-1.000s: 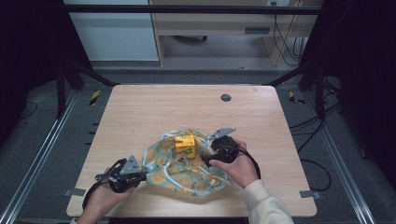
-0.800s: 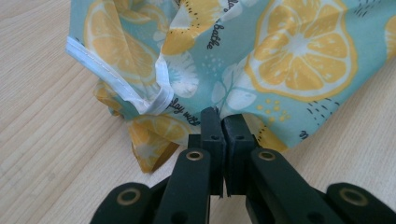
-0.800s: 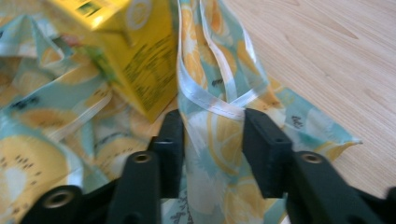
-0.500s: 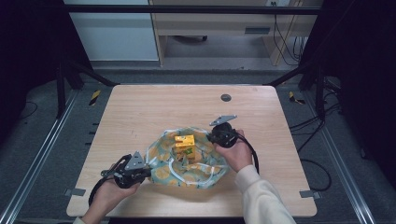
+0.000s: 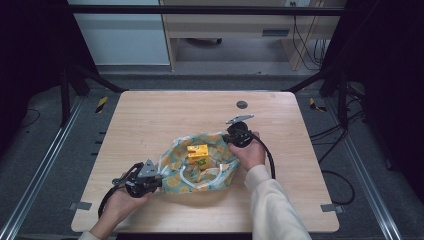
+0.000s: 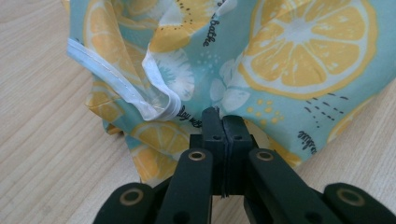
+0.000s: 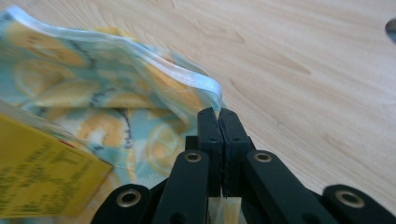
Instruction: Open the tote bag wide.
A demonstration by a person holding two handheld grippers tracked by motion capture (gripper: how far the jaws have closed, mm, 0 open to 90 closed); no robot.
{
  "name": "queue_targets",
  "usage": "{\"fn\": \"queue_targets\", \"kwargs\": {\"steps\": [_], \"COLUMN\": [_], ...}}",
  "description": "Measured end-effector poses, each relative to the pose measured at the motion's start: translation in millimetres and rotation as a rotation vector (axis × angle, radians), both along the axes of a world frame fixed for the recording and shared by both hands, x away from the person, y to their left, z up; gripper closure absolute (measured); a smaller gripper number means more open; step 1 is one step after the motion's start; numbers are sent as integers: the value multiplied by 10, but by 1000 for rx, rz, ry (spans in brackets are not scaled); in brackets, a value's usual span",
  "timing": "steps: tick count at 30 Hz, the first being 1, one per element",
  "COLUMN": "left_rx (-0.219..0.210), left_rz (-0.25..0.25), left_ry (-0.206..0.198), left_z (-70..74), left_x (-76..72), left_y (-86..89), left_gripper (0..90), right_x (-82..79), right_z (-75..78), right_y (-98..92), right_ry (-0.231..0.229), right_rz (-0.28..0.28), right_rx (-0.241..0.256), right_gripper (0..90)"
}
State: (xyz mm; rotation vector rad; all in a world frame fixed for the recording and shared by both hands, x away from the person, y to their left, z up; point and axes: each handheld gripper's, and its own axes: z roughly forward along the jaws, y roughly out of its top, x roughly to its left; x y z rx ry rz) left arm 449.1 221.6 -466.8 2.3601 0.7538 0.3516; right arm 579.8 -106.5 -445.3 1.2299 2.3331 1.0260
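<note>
1. A lemon-print cloth (image 5: 200, 165) lies crumpled on the wooden table (image 5: 165, 115), a little toward 6 o'clock from the table's middle in the high view.
2. A small yellow box (image 5: 198, 154) sits on the cloth near its centre; in the right gripper view the box (image 7: 42, 177) shows at 8 o'clock, its print too blurred to read.
3. The left gripper (image 5: 156, 179) sits at the cloth's 8 o'clock edge, held by the person's left hand (image 5: 120, 202).
4. In the left gripper view, the left gripper (image 6: 222, 122) has its jaws pressed together on the cloth (image 6: 289, 60), pinching it just beside a white hem (image 6: 130, 93).
5. The right gripper (image 5: 231, 137) sits at the cloth's 2 o'clock edge, held in the right hand (image 5: 248, 152), with a pale sleeve (image 5: 275, 210) behind it.
6. In the right gripper view, the right gripper (image 7: 218, 115) has its jaws closed on the cloth's white hem (image 7: 187, 77), where the edge rises off the table.
7. A dark round disc (image 5: 242, 104) lies on the table toward 12 o'clock, well apart from the cloth.
</note>
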Motion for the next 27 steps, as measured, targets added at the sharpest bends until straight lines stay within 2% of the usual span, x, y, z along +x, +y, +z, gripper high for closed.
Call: {"fn": "queue_targets", "kwargs": {"steps": [9, 15, 17, 21, 22, 23, 27], "left_rx": [48, 62, 62, 50, 50, 48, 26], "left_rz": [-27, -42, -41, -15, -15, 3, 42], "left_ry": [15, 17, 14, -23, -23, -41, -79], "left_z": [-64, -71, -70, -44, -44, -29, 31], "left_x": [-41, -91, -95, -107, -107, -112, -143], "left_y": [-23, -42, -41, 1, 1, 21, 65], "left_gripper": [898, 899, 896, 843, 817, 782, 649], "right_x": [54, 70, 73, 41, 41, 7, -65], "right_z": [-136, -165, -173, -98, -98, -19, 123], "right_y": [-81, -70, -69, -87, -87, -100, -147], "right_ry": [54, 62, 62, 30, 30, 8, -35], "right_rz": [-34, -39, -39, -51, -51, -46, -58], "right_rx": [-17, -54, -52, -30, -30, -30, 9], "right_gripper": [883, 874, 866, 598, 598, 509, 398]}}
